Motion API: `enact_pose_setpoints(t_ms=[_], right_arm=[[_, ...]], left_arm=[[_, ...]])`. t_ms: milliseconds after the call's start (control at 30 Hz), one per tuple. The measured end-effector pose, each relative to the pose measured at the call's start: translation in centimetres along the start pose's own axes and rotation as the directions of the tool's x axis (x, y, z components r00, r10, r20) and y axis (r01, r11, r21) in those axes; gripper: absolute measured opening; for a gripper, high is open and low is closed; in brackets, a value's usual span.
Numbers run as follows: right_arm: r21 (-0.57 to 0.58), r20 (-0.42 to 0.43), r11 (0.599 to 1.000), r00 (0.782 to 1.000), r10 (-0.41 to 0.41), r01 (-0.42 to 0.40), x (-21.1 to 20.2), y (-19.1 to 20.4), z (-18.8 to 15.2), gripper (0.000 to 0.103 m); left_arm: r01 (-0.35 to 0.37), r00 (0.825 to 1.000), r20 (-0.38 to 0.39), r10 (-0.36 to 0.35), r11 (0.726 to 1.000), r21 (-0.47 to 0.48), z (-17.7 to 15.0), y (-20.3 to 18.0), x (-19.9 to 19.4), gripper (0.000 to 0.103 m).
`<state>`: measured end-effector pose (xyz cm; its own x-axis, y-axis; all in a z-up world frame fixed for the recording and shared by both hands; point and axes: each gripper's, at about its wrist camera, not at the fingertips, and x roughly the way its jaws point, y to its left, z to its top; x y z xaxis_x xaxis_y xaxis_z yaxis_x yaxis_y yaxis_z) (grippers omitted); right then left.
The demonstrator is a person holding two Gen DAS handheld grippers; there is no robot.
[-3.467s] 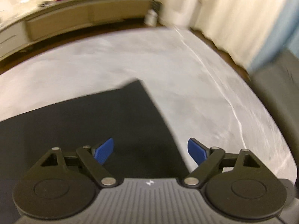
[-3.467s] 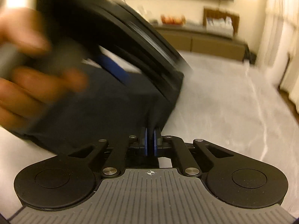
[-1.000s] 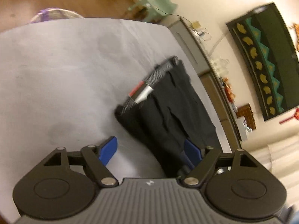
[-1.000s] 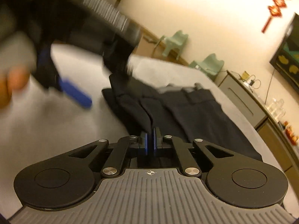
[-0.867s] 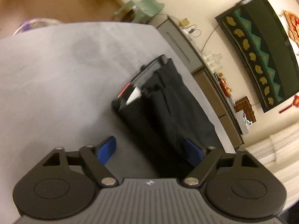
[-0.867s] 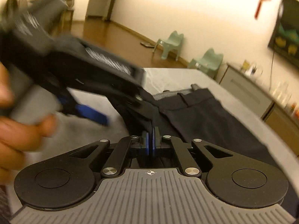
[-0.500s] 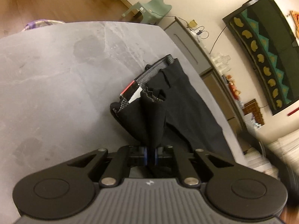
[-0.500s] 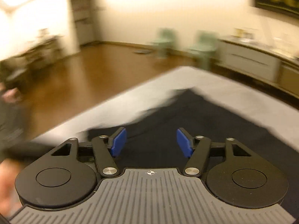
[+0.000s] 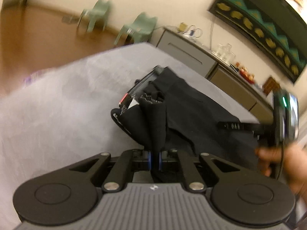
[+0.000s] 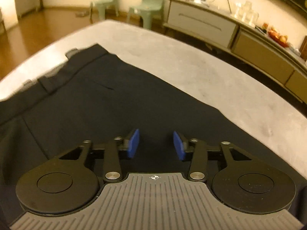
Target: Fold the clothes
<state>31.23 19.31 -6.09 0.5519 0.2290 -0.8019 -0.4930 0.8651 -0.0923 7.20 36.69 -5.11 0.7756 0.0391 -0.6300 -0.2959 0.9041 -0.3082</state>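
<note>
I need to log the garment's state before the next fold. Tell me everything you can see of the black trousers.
The black trousers look like smooth woven cloth, lying mostly flat on the grey table. The waistband end shows a grey lining and a red and white tag. A gathered fold of cloth rises from there into the shut left claw. The right claw hangs open over the flat part, nothing between its pads.

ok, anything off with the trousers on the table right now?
Nothing damaged. The black trousers aren't flat, though: the left gripper pinches a fold near the waistband, tenting it up. The right gripper hangs open over flat cloth.
</note>
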Motion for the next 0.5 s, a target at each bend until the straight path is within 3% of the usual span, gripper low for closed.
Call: enact_pose_setpoints(t_ms=[33,133,233,300,433,500], right_arm=[[0.029,-0.023,0.999,1.0,0.017,-0.016,0.1,0.1,0.9,0.055],[0.06,0.006,0.983,0.984,0.176,-0.176,-0.9,2.4,3.7,0.09],[0.001,-0.021,0.943,0.942,0.334,-0.334,-0.9,7.1,7.2,0.094],[-0.045,-0.07,0.922,0.921,0.382,-0.386,-0.3,10.5,8.7,0.097],[-0.188,-0.232,0.916,0.922,0.309,-0.354,3.3,16.8,9.6,0.095],[-0.258,-0.265,0.912,0.931,0.251,-0.319,4.5,17.9,9.1,0.069]], left_arm=[[-0.02,1.0,0.018,0.019,0.999,0.048,-0.2,-1.0,-0.3,0.006],[-0.069,0.996,0.064,0.059,0.983,0.168,-1.0,-3.4,-1.0,0.006],[-0.084,0.995,0.076,0.07,0.974,0.211,-1.4,-4.2,-1.2,0.006],[-0.087,0.995,0.076,0.071,0.97,0.227,-1.6,-4.5,-1.2,0.006],[-0.082,0.995,0.067,0.067,0.965,0.25,-1.8,-4.8,-1.2,0.006],[-0.105,0.993,0.083,0.085,0.951,0.29,-2.1,-5.3,-1.3,0.006]])
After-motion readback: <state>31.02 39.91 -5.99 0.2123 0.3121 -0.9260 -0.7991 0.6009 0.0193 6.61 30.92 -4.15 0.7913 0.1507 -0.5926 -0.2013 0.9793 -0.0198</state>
